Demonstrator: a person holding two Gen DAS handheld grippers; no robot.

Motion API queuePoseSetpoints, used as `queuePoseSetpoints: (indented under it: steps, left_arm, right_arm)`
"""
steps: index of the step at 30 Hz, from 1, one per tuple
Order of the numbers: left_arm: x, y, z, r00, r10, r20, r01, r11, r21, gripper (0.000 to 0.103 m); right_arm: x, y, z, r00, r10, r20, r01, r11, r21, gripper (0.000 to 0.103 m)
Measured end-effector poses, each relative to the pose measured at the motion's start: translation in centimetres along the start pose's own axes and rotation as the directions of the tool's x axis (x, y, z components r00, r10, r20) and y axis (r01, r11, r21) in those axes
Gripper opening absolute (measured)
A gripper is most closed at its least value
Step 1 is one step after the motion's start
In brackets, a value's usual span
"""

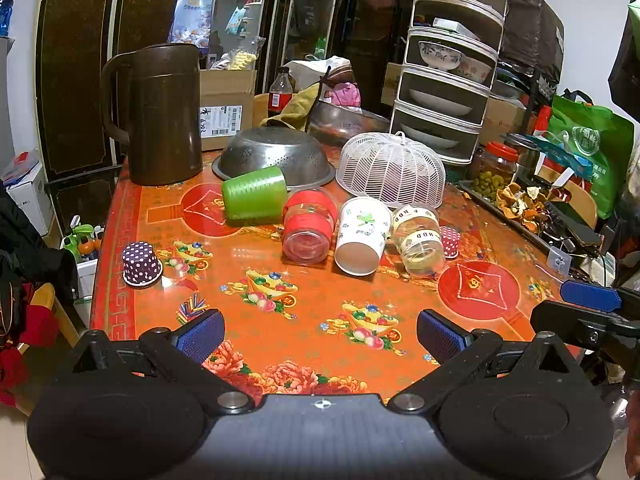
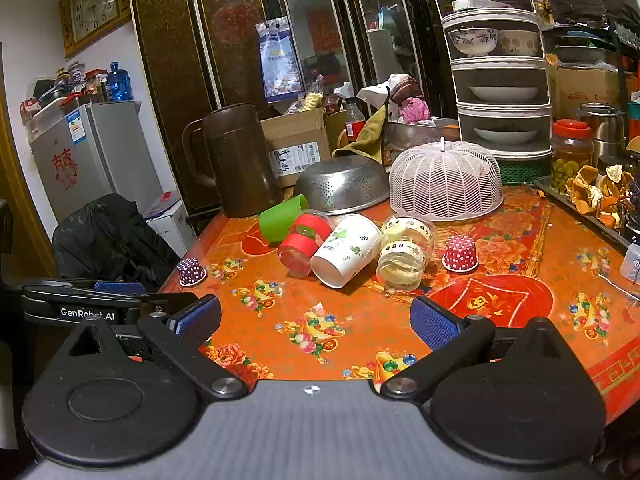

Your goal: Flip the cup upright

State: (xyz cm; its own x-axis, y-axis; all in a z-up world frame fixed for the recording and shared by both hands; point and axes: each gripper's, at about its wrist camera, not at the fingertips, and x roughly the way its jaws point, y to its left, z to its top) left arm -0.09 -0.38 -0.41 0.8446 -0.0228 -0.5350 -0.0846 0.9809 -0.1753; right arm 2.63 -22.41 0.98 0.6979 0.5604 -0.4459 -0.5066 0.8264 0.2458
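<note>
Several cups lie on their sides in a row mid-table: a green cup (image 1: 254,199) (image 2: 282,218), a clear cup with red bands (image 1: 309,224) (image 2: 304,242), a white paper cup with leaf print (image 1: 362,234) (image 2: 346,250), and a clear cup with yellow bands (image 1: 418,238) (image 2: 404,252). A purple dotted cup (image 1: 141,263) (image 2: 191,271) and a red dotted cup (image 1: 450,241) (image 2: 460,253) stand upside down. My left gripper (image 1: 320,334) is open and empty near the table's front edge. My right gripper (image 2: 316,322) is open and empty, also well short of the cups.
Behind the cups stand a brown jug (image 1: 160,114), an upturned metal colander (image 1: 276,156) and a white mesh food cover (image 1: 390,170). A tiered dish rack (image 1: 448,64), a jar (image 1: 496,162) and a tray of peels (image 1: 520,200) crowd the right side.
</note>
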Motion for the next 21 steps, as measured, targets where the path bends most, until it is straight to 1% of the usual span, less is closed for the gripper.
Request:
queuePoseSetpoints:
  steps: [6,9,10,12,13,15,16,17,20,21]
  left_arm:
    - [0.2,0.0,0.2,1.0,0.004,0.01,-0.004,1.0,0.01,0.103]
    - [0.6,-0.1,0.9,0.999,-0.001,0.037,-0.001,1.0,0.028,0.103]
    - [0.9,-0.2,1.3,1.0,0.004,0.03,-0.005,0.999,0.042,0.103]
    - [2.4,-0.2,2.5,1.0,0.003,-0.017,-0.002,0.998,0.066,0.103]
    - [3.3,-0.2,2.9,0.999,-0.003,-0.046,0.005,0.998,0.063,0.103]
    - [5.8,0.1,4.0,0.993,-0.018,-0.118,0.025,0.998,0.061,0.103]
    - [6.9,0.2,4.6,0.99,-0.017,-0.137,0.027,0.998,0.065,0.103]
    - [8.1,0.6,5.1,0.986,-0.023,-0.166,0.03,0.999,0.04,0.103]
    - [11.2,1.7,7.5,0.985,-0.008,-0.174,0.007,1.0,-0.008,0.103]
    - [12.2,1.9,8.2,0.984,0.001,-0.177,-0.003,1.0,-0.01,0.103]
  right_arm:
    - [0.0,0.0,0.0,1.0,0.0,-0.001,0.0,1.0,0.003,0.102]
    - [0.1,-0.2,-0.2,1.0,0.0,-0.002,0.0,1.0,0.009,0.102]
    - [0.2,-0.3,-0.2,1.0,-0.001,-0.002,0.001,1.0,0.011,0.102]
    - [0.1,-0.8,-0.3,1.0,-0.002,0.001,0.002,1.0,0.02,0.102]
    - [0.0,-1.0,-0.4,1.0,-0.002,0.001,0.002,1.0,0.025,0.102]
    - [-0.1,-1.6,-0.6,1.0,-0.003,0.005,0.003,0.999,0.04,0.102]
    - [-0.1,-1.9,-0.6,1.0,-0.004,0.006,0.003,0.999,0.048,0.102]
    - [-0.2,-2.3,-0.7,1.0,-0.004,0.006,0.004,0.998,0.057,0.102]
    - [-0.5,-3.2,-1.0,1.0,-0.004,0.003,0.003,0.997,0.078,0.102]
    - [-0.6,-3.3,-1.0,1.0,-0.005,0.003,0.004,0.997,0.082,0.102]
